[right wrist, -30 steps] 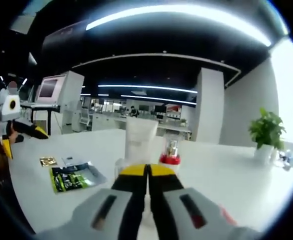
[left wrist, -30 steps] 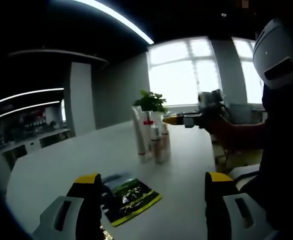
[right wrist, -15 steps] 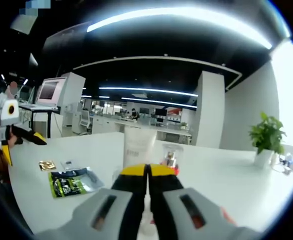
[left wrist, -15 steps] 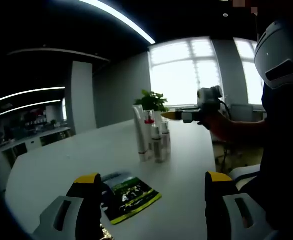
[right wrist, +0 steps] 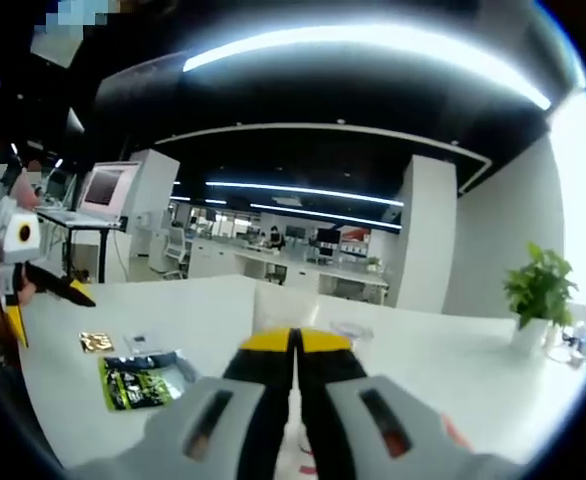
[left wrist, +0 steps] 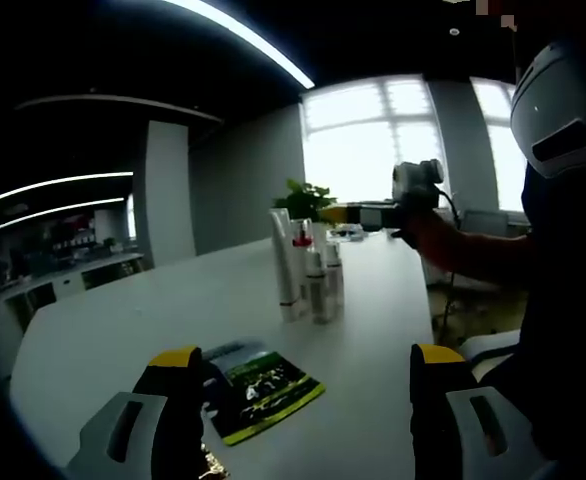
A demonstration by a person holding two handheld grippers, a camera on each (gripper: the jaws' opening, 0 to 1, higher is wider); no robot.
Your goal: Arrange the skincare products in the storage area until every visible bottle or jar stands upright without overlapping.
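The left gripper (left wrist: 303, 400), jaws spread wide and empty at the bottom of the left gripper view, hovers over a white table (left wrist: 123, 330) beside a green-and-black packet (left wrist: 258, 390). At frame centre a cluster of skincare bottles (left wrist: 308, 275) stands upright and close together, a tall white tube (left wrist: 285, 265) among them; the arranging looks nearly done, though any overlap cannot be judged. The right gripper (right wrist: 295, 350), pressed closed on nothing visible, has risen since a second ago, lifting clear of the bottle tops toward the upper centre-right.
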